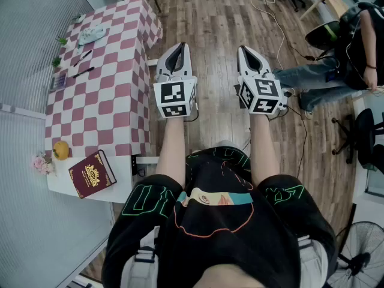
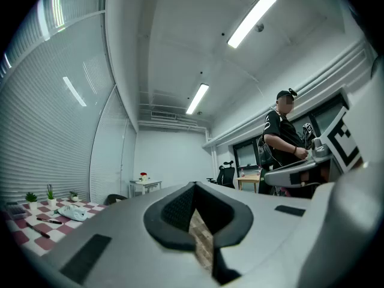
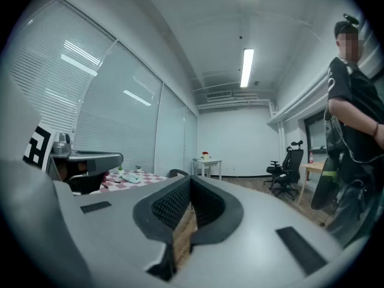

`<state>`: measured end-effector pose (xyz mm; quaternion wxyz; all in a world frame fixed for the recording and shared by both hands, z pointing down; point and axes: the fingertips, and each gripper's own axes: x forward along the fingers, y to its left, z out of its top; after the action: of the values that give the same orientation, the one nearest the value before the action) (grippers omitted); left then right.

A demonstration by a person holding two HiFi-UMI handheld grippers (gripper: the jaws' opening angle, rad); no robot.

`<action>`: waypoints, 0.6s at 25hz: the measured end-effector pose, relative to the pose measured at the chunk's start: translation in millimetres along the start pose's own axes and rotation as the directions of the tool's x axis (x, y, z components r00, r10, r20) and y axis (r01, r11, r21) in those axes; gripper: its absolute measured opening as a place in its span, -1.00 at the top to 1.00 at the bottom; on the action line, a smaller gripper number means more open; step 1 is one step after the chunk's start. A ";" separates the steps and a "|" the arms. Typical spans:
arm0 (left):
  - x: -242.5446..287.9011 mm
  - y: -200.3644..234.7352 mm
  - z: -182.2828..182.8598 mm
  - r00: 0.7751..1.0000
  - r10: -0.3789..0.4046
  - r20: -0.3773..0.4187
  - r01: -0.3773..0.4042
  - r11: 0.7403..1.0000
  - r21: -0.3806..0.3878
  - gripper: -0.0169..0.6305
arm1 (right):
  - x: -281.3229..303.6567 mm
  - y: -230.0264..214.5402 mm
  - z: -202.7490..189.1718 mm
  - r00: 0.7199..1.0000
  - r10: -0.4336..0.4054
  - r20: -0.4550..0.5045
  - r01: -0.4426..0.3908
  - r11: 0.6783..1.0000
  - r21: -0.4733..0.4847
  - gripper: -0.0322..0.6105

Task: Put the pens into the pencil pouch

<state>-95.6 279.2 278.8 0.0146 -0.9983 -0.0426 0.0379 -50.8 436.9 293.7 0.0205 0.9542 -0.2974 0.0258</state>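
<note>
Left jaws: closed tight together with nothing held; only a sliver of wood floor (image 1: 210, 17) shows through the slit.
Right jaws: closed tight as well, with nothing between them and the same floor behind.
Left gripper (image 1: 175, 56): held level in front of the body, over the floor and just off the desk's near edge, touching nothing.
Right gripper (image 1: 252, 57): level beside the left one, apart from it, also over bare floor.
Pens (image 1: 84, 72): two dark pens lie on the desk well away from both grippers. They are a little apart from each other and outside the pouch.
Pouch (image 1: 91, 35): pale, lying flat towards the far end of the desk, beyond the pens and near them.
Desk (image 1: 114, 95): covered in a pink-and-white checked cloth, to the left of the grippers, with small green plants (image 1: 62, 41) along its far side.
Book (image 1: 92, 174): dark red, lying on a white side table (image 1: 123, 182) at the desk's near end.
Orange (image 1: 60, 150): on that table, next to pink flowers (image 1: 41, 163).
Other person (image 1: 354, 47): at the right edge of the room, well apart.
</note>
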 end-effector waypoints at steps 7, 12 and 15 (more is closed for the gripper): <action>1.7 10.3 -1.5 1.000 -0.003 0.000 0.003 1.000 -0.019 0.96 | 7.7 -1.5 -1.2 1.000 -0.015 -0.014 0.015 1.000 0.019 0.89; 1.8 15.0 -3.8 1.000 -0.003 0.003 0.003 0.999 -0.042 0.96 | 10.4 1.2 -0.3 1.000 -0.014 -0.025 0.014 1.000 0.001 0.89; 4.3 15.7 -4.5 1.000 -0.008 0.007 0.009 0.998 -0.057 0.96 | 11.9 0.3 0.8 0.999 -0.016 -0.033 0.016 1.000 -0.012 0.89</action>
<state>-89.7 263.8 282.5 -0.0140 -0.9979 -0.0480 0.0401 -41.1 429.9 293.7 0.0312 0.9558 -0.2896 0.0395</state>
